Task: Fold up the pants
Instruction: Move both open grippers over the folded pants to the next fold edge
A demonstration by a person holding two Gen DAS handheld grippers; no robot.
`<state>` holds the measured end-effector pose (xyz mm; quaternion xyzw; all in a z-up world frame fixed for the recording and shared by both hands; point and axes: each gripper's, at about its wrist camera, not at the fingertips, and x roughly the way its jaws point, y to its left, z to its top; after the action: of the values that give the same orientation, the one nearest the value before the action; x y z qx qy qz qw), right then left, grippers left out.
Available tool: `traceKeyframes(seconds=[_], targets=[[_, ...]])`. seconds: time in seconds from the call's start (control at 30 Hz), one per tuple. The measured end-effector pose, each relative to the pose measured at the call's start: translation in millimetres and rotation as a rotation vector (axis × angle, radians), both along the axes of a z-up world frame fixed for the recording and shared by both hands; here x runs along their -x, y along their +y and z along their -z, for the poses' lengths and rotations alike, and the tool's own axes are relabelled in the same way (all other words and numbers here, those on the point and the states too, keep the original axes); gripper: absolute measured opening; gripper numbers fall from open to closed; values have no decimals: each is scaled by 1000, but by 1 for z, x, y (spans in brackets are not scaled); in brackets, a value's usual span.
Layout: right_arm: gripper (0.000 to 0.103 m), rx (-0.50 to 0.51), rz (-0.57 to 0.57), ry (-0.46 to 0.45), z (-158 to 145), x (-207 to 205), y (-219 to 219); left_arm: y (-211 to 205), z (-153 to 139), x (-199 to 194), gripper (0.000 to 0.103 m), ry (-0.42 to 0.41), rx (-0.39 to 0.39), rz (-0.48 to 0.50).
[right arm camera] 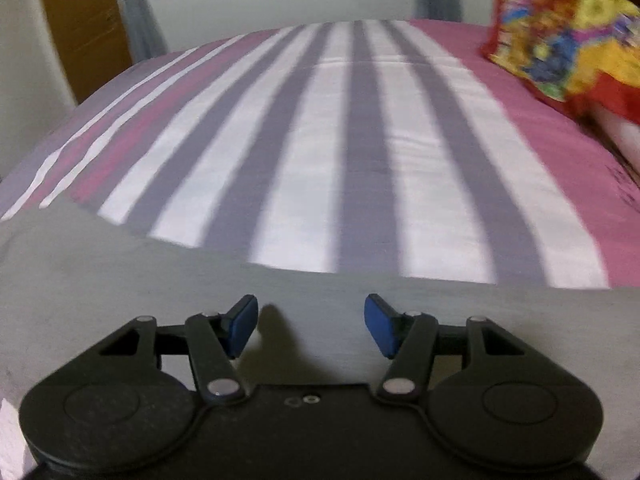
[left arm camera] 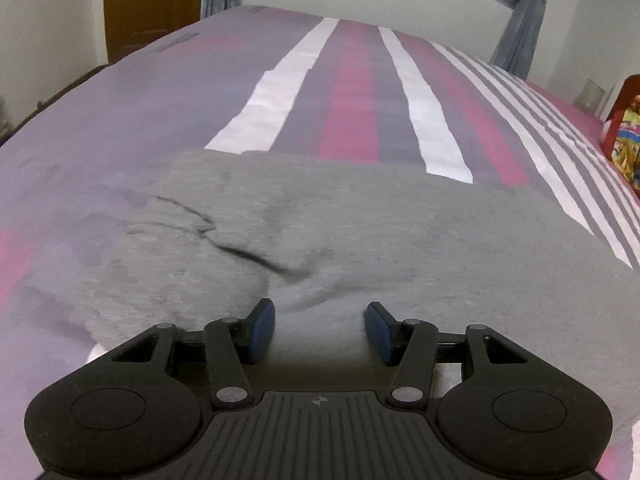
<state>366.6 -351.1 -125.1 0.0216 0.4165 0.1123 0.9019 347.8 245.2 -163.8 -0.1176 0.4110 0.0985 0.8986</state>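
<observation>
Grey pants (left arm camera: 360, 232) lie flat on the striped bed, filling the near half of the left wrist view, with a dark crease or seam line (left arm camera: 224, 236) running across their left part. They also show in the right wrist view (right arm camera: 160, 276) as a smooth grey band along the near edge. My left gripper (left arm camera: 319, 330) is open and empty, just above the near part of the pants. My right gripper (right arm camera: 311, 326) is open and empty over the grey fabric, its fingers casting a shadow on it.
The bed sheet (left arm camera: 352, 92) has pink, grey and white stripes. A colourful pillow (right arm camera: 568, 36) lies at the far right of the bed and also shows in the left wrist view (left arm camera: 628, 136). A wooden door (left arm camera: 152, 4), curtains (left arm camera: 520, 28) and walls stand behind.
</observation>
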Motion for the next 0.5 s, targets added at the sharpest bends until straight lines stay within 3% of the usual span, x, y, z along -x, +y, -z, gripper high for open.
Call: traceKeyframes(seconds=[0.1,0.33,0.4,0.5], targets=[[58,-32,114,-5,0,1,-47,-5,-4,8,52,5,-13,-6],[43,-88,386,-13,-8,33,-136,-10,-5,43,52,-29,-20,-8],[44,-189,393,-54,-18,57,-154,-10,-5,51,53,-35,-18,-10],[44,-248,359,-93,-28,97,-163,-14,-2,54,53,-25,-35,-1]])
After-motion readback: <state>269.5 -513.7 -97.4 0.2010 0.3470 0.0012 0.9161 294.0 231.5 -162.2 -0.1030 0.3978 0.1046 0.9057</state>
